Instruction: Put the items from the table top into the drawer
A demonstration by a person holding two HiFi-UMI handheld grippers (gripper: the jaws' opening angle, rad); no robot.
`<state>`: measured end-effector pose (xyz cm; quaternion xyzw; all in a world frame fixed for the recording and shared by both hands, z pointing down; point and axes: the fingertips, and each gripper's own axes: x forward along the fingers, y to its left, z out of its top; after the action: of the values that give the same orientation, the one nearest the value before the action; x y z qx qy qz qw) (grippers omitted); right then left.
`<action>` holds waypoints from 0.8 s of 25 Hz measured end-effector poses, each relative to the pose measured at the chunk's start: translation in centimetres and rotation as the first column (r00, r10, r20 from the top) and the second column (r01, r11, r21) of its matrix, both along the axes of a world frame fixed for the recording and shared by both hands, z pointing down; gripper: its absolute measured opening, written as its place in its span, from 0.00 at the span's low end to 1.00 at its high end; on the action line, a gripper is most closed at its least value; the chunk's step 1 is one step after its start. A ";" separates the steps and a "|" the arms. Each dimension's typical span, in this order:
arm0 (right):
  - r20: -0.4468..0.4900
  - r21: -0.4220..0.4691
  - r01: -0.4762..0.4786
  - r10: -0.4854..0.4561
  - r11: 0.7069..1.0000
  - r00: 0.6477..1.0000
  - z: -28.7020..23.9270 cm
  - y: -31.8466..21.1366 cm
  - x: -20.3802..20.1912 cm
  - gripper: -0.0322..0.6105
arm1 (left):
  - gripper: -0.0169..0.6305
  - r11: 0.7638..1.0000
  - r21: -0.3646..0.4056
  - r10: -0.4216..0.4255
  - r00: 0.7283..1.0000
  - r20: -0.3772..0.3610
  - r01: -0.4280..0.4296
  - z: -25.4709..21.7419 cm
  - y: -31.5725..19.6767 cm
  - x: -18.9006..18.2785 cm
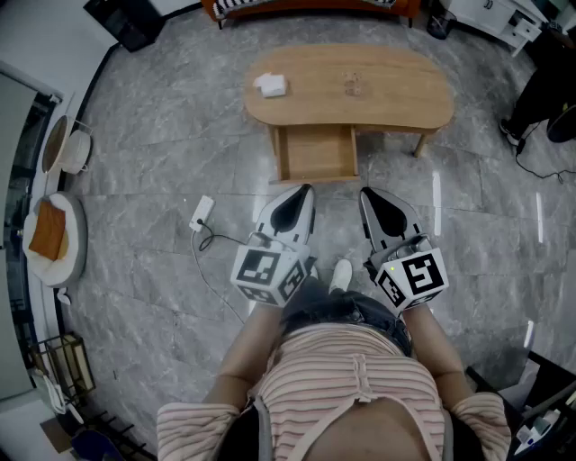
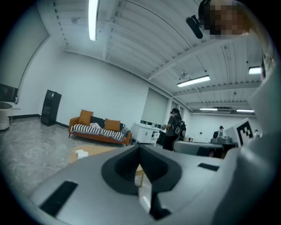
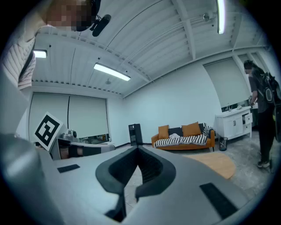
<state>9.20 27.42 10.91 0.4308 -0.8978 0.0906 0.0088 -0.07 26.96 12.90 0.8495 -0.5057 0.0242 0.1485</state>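
Well short of table [image 1: 396, 99], left tongs [image 1: 305, 188] and right tongs [image 1: 364, 192] both pressed together, empty, clear tabletop item [image 1: 352, 85] indistinct.

Head view: clear item [image 1: 353, 85] at the middle of the desk [image 1: 396, 101] too small to identify; white item [image 1: 271, 85] near its left end, kind unclear. Rear of the drawer [image 1: 315, 153] hidden under the desk top. Sofa [image 1: 315, 9] cut by top edge. Left gripper view: body of the left tool [image 2: 139, 148] masks most of the desk.
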 end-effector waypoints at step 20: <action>0.012 -0.006 0.033 -0.033 0.999 0.999 1.1 -0.3 3.3 0.06 | 0.05 0.989 -0.013 -0.145 0.989 -0.003 0.145 1.0 1.1 -2.2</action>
<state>12.45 27.16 12.02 0.4153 -0.9046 0.0958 0.0061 -2.28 28.06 13.92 0.8096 -0.5656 0.0148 0.1561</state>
